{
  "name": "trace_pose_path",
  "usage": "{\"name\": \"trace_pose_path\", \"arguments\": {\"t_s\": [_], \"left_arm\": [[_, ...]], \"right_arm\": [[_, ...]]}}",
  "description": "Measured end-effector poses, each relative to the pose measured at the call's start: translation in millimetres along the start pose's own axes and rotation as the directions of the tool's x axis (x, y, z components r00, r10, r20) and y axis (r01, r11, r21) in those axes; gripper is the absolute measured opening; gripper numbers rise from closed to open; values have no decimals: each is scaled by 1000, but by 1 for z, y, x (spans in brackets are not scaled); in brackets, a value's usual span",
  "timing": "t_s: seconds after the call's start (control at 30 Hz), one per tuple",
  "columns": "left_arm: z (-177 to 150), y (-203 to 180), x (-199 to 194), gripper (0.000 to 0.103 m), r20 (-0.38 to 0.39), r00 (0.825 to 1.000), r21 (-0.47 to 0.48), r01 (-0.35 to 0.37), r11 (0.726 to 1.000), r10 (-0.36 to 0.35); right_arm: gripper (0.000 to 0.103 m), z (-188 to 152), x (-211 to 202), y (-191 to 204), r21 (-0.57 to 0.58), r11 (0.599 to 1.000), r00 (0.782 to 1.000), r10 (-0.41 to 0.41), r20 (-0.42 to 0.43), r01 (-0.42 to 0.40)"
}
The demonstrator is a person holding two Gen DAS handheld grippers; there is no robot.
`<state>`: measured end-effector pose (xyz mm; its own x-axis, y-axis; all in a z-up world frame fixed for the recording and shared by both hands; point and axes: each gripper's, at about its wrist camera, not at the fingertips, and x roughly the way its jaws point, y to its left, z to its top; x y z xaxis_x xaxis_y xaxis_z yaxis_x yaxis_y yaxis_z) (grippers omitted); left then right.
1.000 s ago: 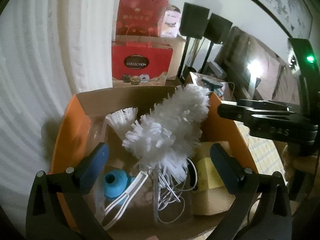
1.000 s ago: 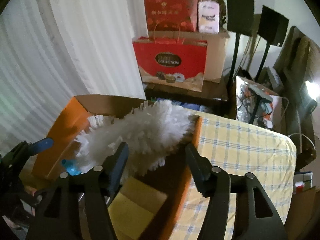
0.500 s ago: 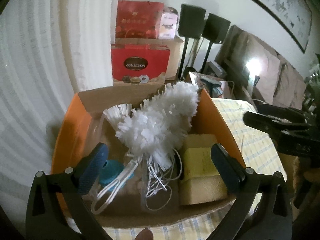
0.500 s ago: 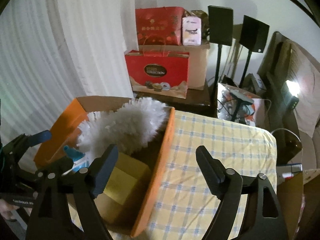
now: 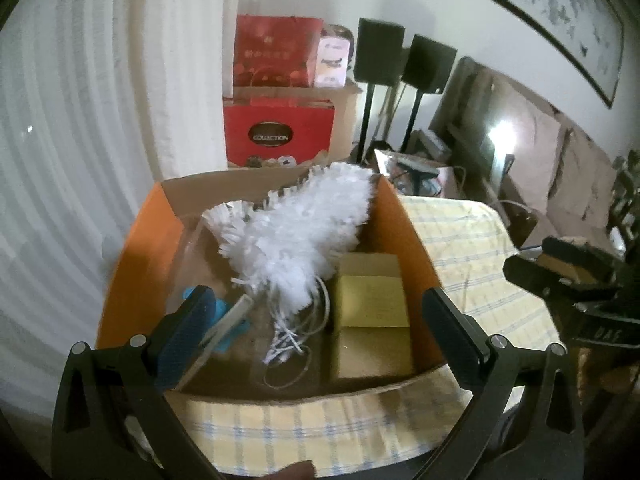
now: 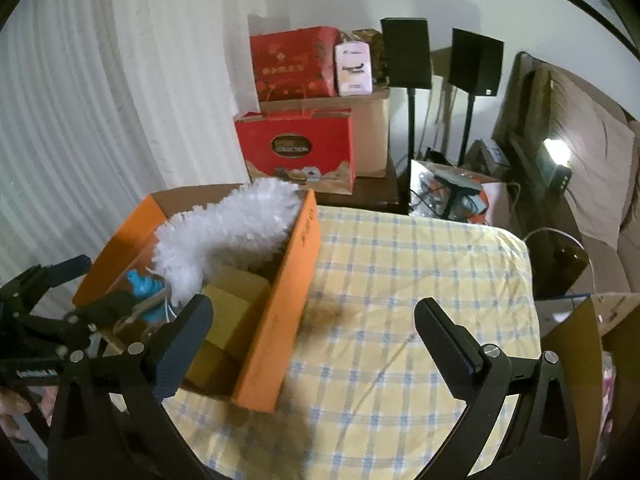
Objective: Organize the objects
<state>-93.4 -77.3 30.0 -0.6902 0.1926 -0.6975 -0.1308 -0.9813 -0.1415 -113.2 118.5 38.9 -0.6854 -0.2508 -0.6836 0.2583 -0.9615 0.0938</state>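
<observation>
Ahead of the left gripper point(image 5: 316, 336), whose jaws stand apart on nothing, the orange box point(image 5: 132, 264) holds a white duster point(image 5: 304, 236), a yellow pad point(image 5: 370, 306), white cord point(image 5: 288, 344) and a blue piece point(image 5: 224, 320). The right gripper point(image 6: 312, 332), jaws opening and empty, hangs over checked cloth point(image 6: 400, 288), box off its left jaw. Only its view shows the box's outer wall.
</observation>
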Motion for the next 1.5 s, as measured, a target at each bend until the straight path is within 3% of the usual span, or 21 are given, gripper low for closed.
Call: {"name": "trace_pose_path", "arguments": {"t_s": [0.13, 0.3, 0.77, 1.13, 1.5], "left_arm": [[-4, -2, 1, 103, -30, 999, -41, 45, 998, -46], [-13, -10, -2, 103, -26, 1000, -34, 8, 999, -9], [-46, -44, -35, 103, 4, 1000, 11, 4, 1000, -4], [-59, -58, -49, 103, 10, 1000, -8, 15, 1000, -15], [-62, -57, -62, 103, 45, 998, -13, -52, 999, 53]], "right_arm": [[102, -12, -13, -6, 15, 999, 999, -30, 20, 30], [102, -26, -24, -15, 27, 998, 998, -61, 28, 61], [103, -69, -62, -28, 53, 992, 992, -120, 42, 118], [103, -85, -83, -27, 56, 988, 987, -150, 61, 147], [103, -91, -95, -24, 53, 985, 981, -171, 90, 167]]}}
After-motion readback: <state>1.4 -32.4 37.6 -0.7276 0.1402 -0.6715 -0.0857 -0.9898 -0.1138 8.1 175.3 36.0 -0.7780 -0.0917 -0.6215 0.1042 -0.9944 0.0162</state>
